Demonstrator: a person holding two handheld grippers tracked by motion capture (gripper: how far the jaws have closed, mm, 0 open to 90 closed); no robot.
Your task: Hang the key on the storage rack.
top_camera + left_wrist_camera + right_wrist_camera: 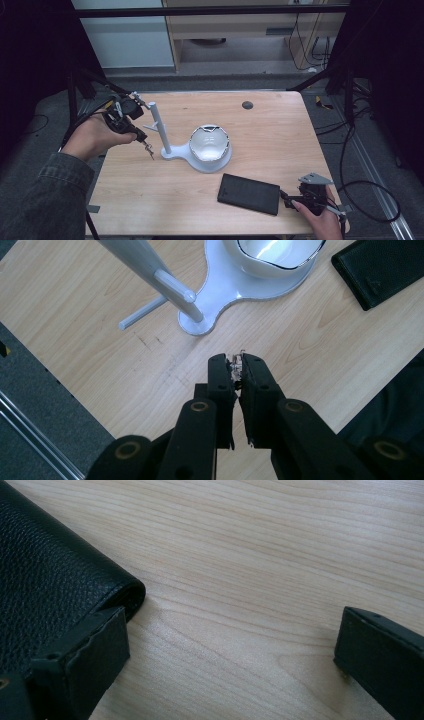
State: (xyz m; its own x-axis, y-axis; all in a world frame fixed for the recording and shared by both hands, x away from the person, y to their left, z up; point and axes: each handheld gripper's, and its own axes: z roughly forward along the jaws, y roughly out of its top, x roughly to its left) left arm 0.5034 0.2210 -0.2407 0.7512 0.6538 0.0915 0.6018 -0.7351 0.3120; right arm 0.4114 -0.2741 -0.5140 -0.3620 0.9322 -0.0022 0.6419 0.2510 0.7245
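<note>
While a small metal chain (147, 146) is pinched in the shut left gripper (237, 371), the stand's peg (172, 286) is found just ahead, sloping crosswise.

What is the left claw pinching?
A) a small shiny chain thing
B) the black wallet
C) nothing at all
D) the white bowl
A: the left claw has its jaws shut on a small shiny chain thing, which dangles above the table beside the white stand, while the black wallet lies flat near the right claw.
</note>
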